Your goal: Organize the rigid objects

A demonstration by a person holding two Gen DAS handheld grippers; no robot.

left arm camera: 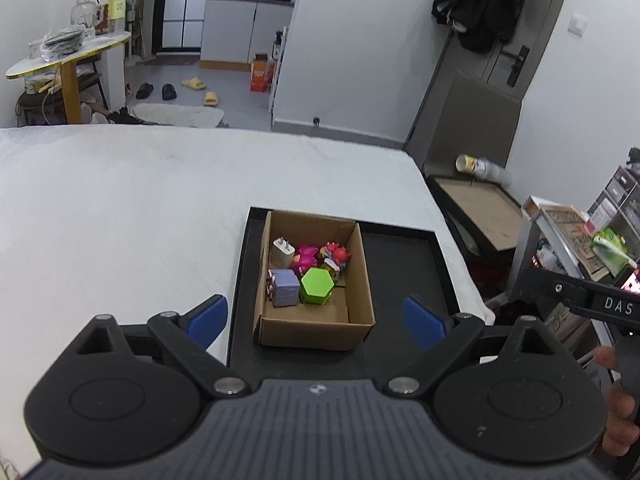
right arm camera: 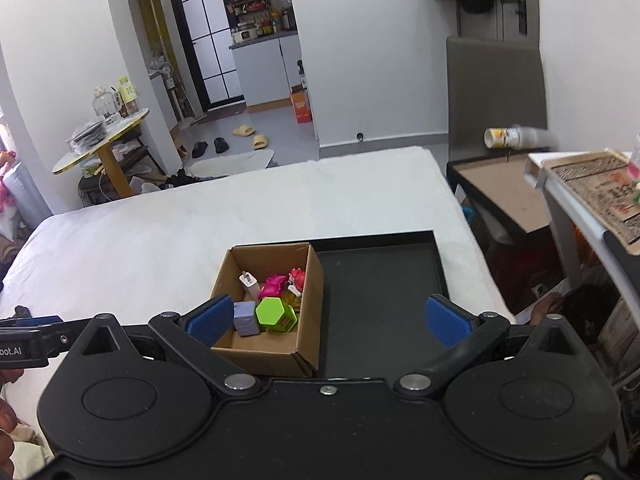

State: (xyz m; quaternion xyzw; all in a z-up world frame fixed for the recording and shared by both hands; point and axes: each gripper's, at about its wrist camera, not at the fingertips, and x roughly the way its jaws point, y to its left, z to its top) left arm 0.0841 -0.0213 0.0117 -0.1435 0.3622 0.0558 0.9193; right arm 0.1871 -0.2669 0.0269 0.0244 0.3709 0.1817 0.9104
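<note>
An open cardboard box (left arm camera: 360, 280) (right arm camera: 312, 292) stands in the left half of a black tray (left arm camera: 400, 256) (right arm camera: 376, 280) on a white bed. Inside lie a green hexagonal block (left arm camera: 316, 285) (right arm camera: 274, 312), a lilac cube (left arm camera: 285, 287) (right arm camera: 246, 317), a white plug adapter (left arm camera: 283, 252) (right arm camera: 250, 284), a pink toy (left arm camera: 306, 257) (right arm camera: 273, 285) and a red figure (left arm camera: 338, 256) (right arm camera: 297, 278). My left gripper (left arm camera: 316, 322) is open and empty, held above the box's near edge. My right gripper (right arm camera: 329, 319) is open and empty, over the box's right wall.
The white bed (left arm camera: 140, 208) (right arm camera: 140, 232) stretches left and far. To the right stand a dark side table (left arm camera: 480, 208) (right arm camera: 500, 184) with a tipped paper cup (left arm camera: 476, 166) (right arm camera: 506, 138) and a cluttered shelf (left arm camera: 592, 240) (right arm camera: 592, 200). A round table (left arm camera: 68, 56) stands far left.
</note>
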